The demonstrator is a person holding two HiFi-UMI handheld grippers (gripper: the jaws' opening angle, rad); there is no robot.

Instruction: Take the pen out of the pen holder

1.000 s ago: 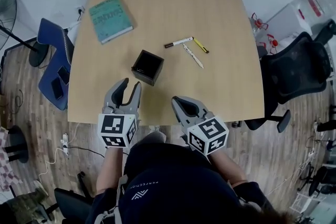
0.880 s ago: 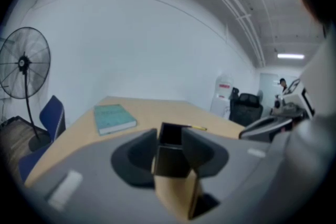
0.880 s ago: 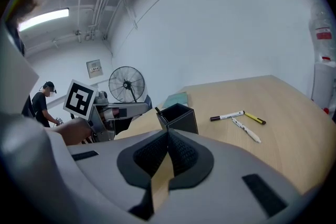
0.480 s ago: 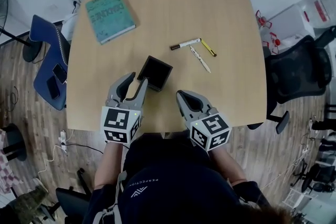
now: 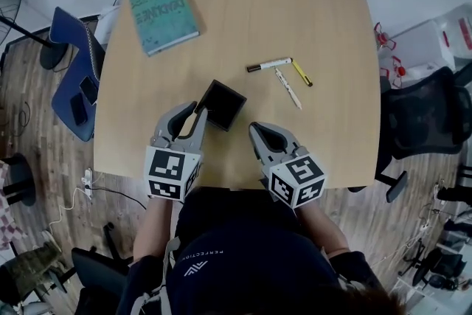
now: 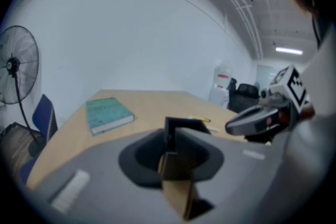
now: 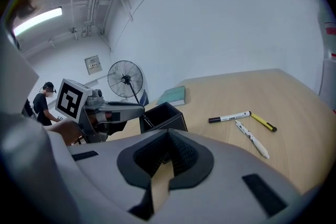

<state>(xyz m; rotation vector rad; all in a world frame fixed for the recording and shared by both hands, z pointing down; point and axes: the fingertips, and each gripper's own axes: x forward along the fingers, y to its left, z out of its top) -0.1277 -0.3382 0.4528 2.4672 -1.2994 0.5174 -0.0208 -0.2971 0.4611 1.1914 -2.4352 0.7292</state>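
pens point(image 5: 269, 65): 3 | pen holder point(image 5: 223, 105): 1 | book point(image 5: 164, 16): 1 | table point(image 5: 295, 4): 1

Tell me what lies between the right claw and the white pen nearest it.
Only bare table, from the right claw to the white pen; the head view and right gripper view both show it.

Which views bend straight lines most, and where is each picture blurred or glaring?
Head view: sharp, evenly lit, though the table edges bow outward. Left gripper view: heavy fisheye with dark corners; the close pen holder is soft, the book clearer. Right gripper view: equally curved and dark-cornered; near foreground blurred, pens crisp, a ceiling light glares upper left.
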